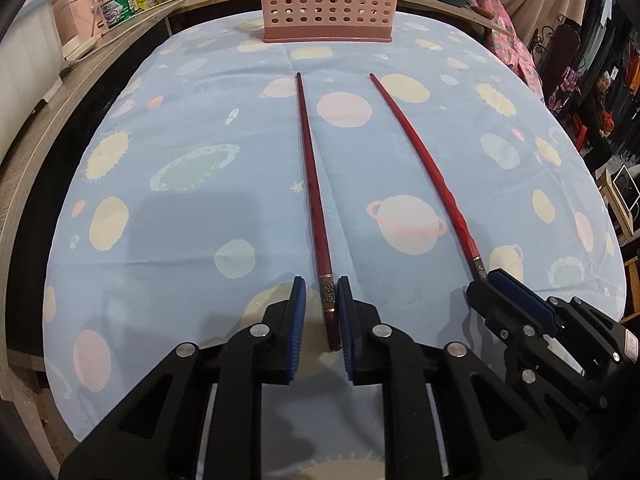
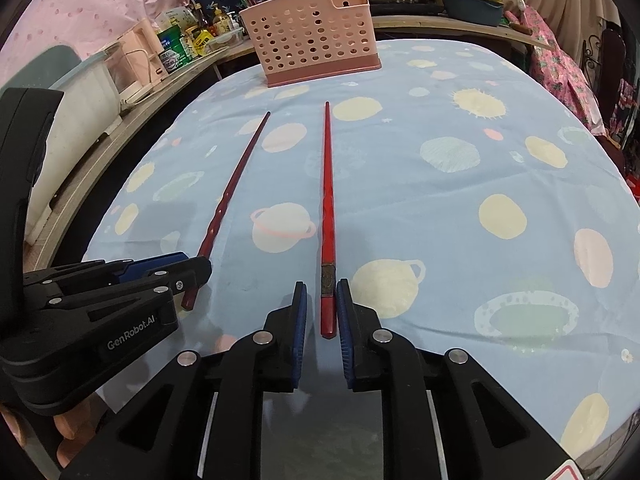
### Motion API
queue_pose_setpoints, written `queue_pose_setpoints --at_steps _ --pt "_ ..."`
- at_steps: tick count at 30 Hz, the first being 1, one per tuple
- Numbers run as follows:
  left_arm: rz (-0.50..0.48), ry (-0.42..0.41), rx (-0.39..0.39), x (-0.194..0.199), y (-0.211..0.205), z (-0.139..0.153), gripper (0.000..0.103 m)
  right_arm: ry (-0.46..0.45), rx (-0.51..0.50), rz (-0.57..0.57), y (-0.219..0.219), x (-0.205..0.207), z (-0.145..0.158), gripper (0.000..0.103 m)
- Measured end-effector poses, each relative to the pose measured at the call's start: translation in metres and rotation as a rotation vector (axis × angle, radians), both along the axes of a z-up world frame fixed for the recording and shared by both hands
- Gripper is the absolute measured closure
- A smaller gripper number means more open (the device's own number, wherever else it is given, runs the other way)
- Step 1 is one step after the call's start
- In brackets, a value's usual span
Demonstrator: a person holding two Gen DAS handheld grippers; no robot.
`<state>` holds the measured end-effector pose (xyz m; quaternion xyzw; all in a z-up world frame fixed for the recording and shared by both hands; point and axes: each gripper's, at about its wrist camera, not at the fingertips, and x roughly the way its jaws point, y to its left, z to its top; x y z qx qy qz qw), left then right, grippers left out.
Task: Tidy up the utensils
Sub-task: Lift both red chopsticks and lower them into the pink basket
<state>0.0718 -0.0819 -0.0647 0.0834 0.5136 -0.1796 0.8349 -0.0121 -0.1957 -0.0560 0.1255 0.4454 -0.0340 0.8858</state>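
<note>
Two red chopsticks lie side by side but apart on the table [image 1: 180, 248], thick ends towards the grippers and thin tips towards the pink basket [image 1: 328, 4] at the far edge: the left chopstick [image 1: 310, 184] has its butt between the fingers of the left gripper [image 1: 322, 320], the right chopstick [image 2: 327, 200] likewise in the right gripper [image 2: 322, 316]. Both pairs of fingers stand nearly closed around the ends, though small gaps show and I cannot tell whether the pads press. The sticks look light, stiff and glossy, so likely slippery; the squared butt beside the metal band seems the best hold, and the soft, planet-printed cloth may give beneath them.
</note>
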Motion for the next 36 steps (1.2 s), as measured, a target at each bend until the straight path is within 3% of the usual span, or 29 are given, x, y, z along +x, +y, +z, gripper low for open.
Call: queue_pose_setpoints --at_steps 3,15,22,36 --pt "-0.009 0.007 -0.003 0.000 0.000 0.000 0.095 0.005 -0.009 -0.004 0.000 0.000 0.000 0.094" --pt "0.018 0.031 -0.066 0.001 0.014 0.017 0.096 -0.037 -0.007 -0.004 -0.005 -0.003 0.019 0.095" --pt "0.049 -0.032 -0.127 0.004 0.031 0.055 0.096 -0.116 -0.001 -0.022 -0.014 -0.005 0.053 0.095" --pt "0.104 -0.205 -0.252 0.033 0.055 0.148 0.096 -0.355 0.009 -0.079 -0.047 0.012 0.150 0.095"
